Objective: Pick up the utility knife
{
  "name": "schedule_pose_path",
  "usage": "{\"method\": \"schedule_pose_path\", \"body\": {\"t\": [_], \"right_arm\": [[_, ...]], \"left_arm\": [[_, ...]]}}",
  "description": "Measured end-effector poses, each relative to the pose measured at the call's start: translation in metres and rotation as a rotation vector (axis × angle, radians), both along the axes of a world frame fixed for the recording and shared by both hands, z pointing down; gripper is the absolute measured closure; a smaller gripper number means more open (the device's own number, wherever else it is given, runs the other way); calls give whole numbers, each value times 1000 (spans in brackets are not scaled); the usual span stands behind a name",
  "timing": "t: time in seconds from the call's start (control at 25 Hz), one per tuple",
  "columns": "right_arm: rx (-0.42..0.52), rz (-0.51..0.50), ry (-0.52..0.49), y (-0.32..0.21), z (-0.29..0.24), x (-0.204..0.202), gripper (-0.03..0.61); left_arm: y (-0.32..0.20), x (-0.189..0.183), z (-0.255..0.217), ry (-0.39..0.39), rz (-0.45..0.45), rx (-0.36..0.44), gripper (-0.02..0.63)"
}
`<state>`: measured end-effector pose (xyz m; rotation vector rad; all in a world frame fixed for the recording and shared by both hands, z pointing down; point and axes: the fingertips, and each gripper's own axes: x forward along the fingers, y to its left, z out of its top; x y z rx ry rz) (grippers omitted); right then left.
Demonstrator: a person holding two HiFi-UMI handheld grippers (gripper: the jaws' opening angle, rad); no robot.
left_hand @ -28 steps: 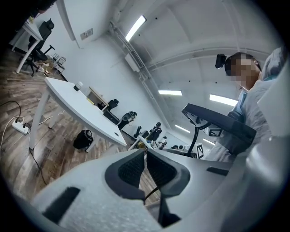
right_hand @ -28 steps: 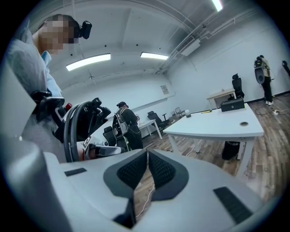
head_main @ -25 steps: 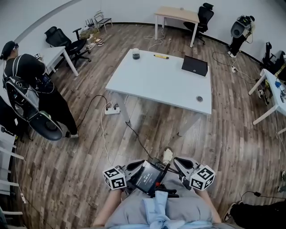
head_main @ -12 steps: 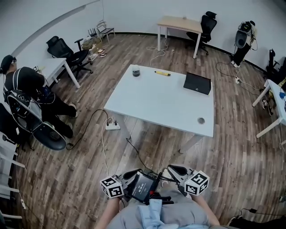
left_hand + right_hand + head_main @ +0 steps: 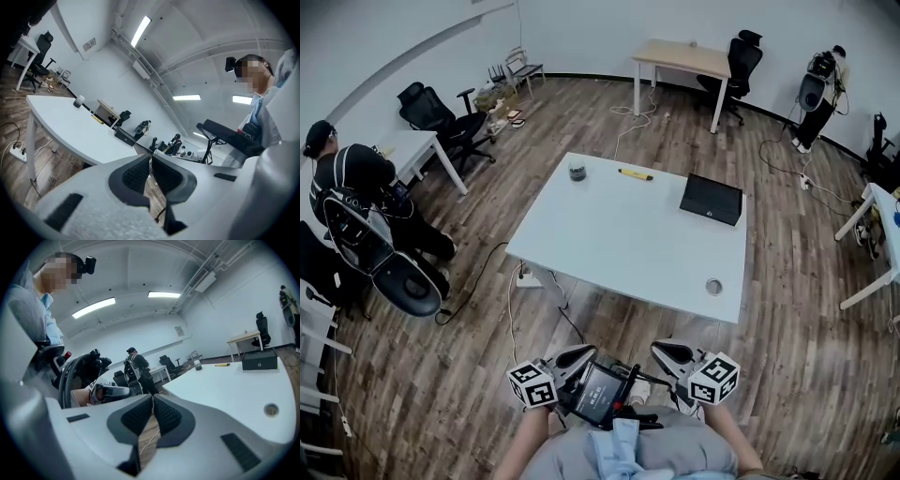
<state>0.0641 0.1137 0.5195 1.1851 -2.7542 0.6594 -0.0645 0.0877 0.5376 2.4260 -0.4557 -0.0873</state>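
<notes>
Both grippers hang close together at the person's waist, short of the desk's (image 5: 619, 239) near edge; left gripper (image 5: 584, 352) has its jaws pressed together on nothing, pads meeting in the left gripper view; right gripper (image 5: 661, 348) is likewise clenched and empty. Well ahead of both, across the white desk near its far edge, lies the yellow utility knife (image 5: 635, 174); just to the knife's left stands a small dark jar (image 5: 577, 171); a black box (image 5: 711, 199) sits ahead of the right gripper, and a small round ring (image 5: 713, 287) lies nearer that gripper.
</notes>
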Motion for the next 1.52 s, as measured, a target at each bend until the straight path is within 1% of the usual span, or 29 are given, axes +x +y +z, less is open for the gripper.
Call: {"method": "schedule_pose_path", "body": {"t": [0.2,0.4,0.52,0.76,1.12,1.32,1.52], "right_arm": [[45,-53,6,-48,-15,28,548],[87,-92,16,-75,-30,52,548],[109,-93,24,-88,-36,61,548],[113,-83,12,-98,-40,68,548],[105,-33,-3,-118,-35,77,548],[95,-30,7,-143,-30,74,548],[83,-39,13,-180,-34,61,548]], "left_arm": [[-46,42,-18,-6,-8,60,594],[-67,90,-34,-24,9,125,594],[-76,107,-42,-28,22,152,594],[-87,111,-41,-29,4,130,594],[-109,114,-34,-35,35,110,594],[-138,112,-28,-26,40,106,594],[-171,109,-29,-17,59,88,594]]}}
